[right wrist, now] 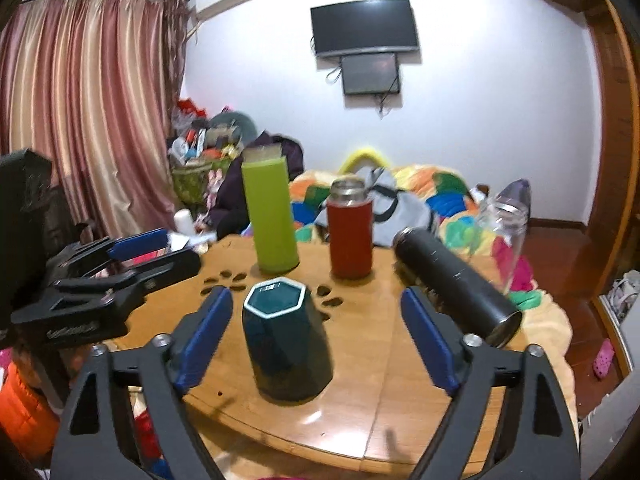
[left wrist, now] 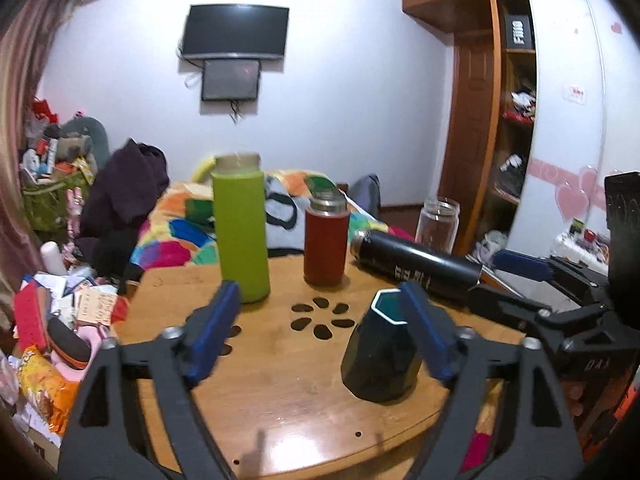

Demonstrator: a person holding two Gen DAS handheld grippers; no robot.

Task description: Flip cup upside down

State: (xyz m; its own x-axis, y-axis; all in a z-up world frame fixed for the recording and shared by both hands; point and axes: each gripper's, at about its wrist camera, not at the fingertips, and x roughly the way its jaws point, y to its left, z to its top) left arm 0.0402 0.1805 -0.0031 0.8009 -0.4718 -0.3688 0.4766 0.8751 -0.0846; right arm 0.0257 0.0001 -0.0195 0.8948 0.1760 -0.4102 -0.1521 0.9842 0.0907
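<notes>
- Bedroom clutter surrounds a round wooden tabletop [right wrist: 360,396], with a colourful bed behind it and a dark screen on the far wall.
- On the tabletop the dark teal cup [right wrist: 286,340] stands near the front edge. What faces up is a white-edged hexagon with what looks like a label on it in the right wrist view, so I judge this to be the base, with the mouth down on the wood. The flip looks already done.
- Behind the cup, toward the far edge, stand a green bottle [right wrist: 270,216] and a red flask [right wrist: 350,236]; a black flask [right wrist: 456,280] lies on its side toward the right edge, and a clear jar [left wrist: 437,226] stands at the far right edge.
- The right tool [right wrist: 316,336] is spread wide, its blue pads on either side of the cup and apart from it, holding nothing.
- The left tool [left wrist: 320,332] is likewise wide and empty; its right pad overlaps the cup in the left wrist view, and contact cannot be told.
- What seems left is only to draw both tools back.
</notes>
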